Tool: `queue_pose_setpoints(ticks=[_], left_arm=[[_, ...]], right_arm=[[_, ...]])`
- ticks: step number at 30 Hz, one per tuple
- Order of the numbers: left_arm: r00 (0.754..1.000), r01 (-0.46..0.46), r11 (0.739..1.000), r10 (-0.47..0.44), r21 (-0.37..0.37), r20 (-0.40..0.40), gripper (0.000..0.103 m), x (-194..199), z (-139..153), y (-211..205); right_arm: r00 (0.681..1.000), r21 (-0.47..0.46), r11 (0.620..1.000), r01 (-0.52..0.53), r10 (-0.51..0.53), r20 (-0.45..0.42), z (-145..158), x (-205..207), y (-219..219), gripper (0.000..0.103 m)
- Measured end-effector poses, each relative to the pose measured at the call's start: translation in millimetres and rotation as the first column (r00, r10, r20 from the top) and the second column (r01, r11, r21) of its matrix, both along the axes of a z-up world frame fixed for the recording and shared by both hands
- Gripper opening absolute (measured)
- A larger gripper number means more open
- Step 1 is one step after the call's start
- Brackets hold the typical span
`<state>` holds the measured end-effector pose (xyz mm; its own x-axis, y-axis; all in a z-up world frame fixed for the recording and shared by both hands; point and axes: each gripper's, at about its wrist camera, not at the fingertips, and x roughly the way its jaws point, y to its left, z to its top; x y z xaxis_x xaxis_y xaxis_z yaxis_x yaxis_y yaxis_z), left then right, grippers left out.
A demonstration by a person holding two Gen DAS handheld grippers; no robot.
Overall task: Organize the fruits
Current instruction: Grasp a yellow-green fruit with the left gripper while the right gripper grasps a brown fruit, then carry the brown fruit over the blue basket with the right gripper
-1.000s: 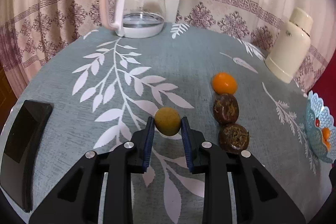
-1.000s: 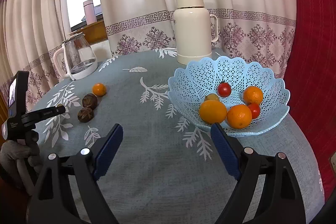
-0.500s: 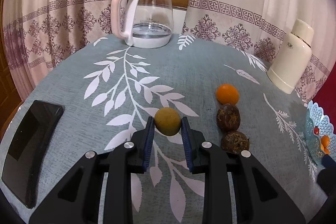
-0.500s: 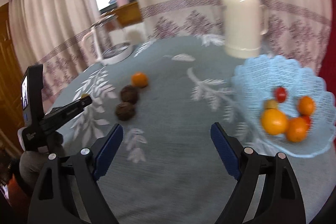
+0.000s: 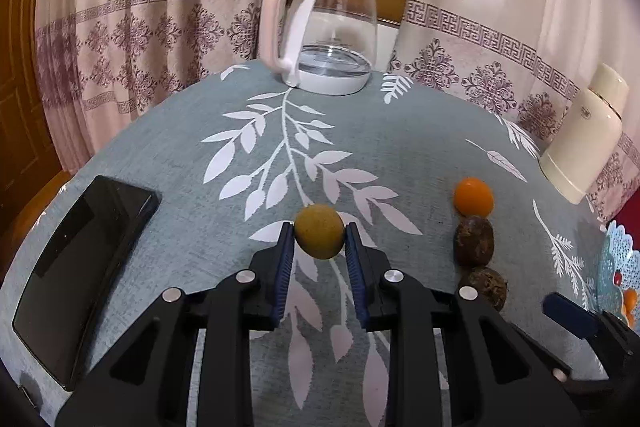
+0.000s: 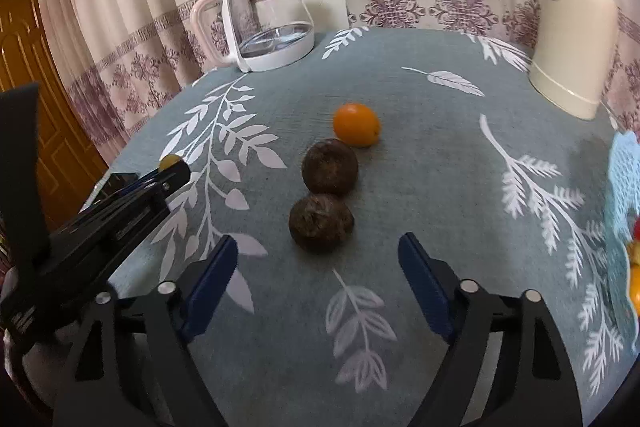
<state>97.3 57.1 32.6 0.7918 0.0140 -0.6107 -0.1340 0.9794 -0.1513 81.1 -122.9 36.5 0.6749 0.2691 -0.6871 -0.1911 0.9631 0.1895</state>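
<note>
Left wrist view: my left gripper [image 5: 320, 241] clamps a small round yellow-green fruit [image 5: 319, 231] between its blue pads, above the grey leaf-print tablecloth [image 5: 400, 131]. My right gripper [image 6: 318, 255] stands wide with nothing between its jaws, which have just been closing a little. Just ahead of it lie two dark brown wrinkled fruits [image 6: 321, 229], touching, with a round orange fruit [image 6: 356, 124] beyond. A pale blue lattice basket [image 6: 624, 179] sits at the right edge.

Leaf-print table [image 6: 420, 187]: kettle [image 6: 266, 27], flask [image 6: 572, 43], phone [image 5: 80, 267], fruits [image 6: 328, 187].

Two close, downward-tilted wrist views, both over the fruit row [image 5: 474, 243].
</note>
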Motion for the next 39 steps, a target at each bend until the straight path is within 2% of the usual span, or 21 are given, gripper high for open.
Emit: queue_pose_setpoints(ticks=[4,8,17,29,39], left_arm=[[1.000,-0.014,1.000,0.014,0.001,-0.006,0.027,-0.5,-0.6,2.0],[0.999,-0.028,1.000,0.028,0.003,-0.018,0.027,0.6,-1.8,4.1],[1.000,-0.020,1.000,0.020,0.006,-0.011,0.027,-2.0,-0.5,2.0],[1.000,0.011,1.000,-0.011,0.007,0.012,0.027,-7.7,4.5,-4.3],[0.995,0.084,0.996,-0.084,0.001,0.058,0.027,-20.8,13.8,-18.9]], right_arm=[[1.000,-0.021,1.000,-0.015,0.015,-0.016,-4.4,12.6,8.4,0.071],[0.999,-0.049,0.998,-0.024,0.022,-0.043,-11.1,23.0,15.2,0.059],[0.998,-0.064,0.998,0.009,-0.013,-0.068,-18.9,32.6,14.6,0.044],[0.999,-0.070,0.997,0.037,-0.040,-0.031,-8.3,9.6,6.7,0.044],[0.991,-0.047,0.990,0.134,-0.133,0.022,14.1,-19.9,-26.2,0.044]])
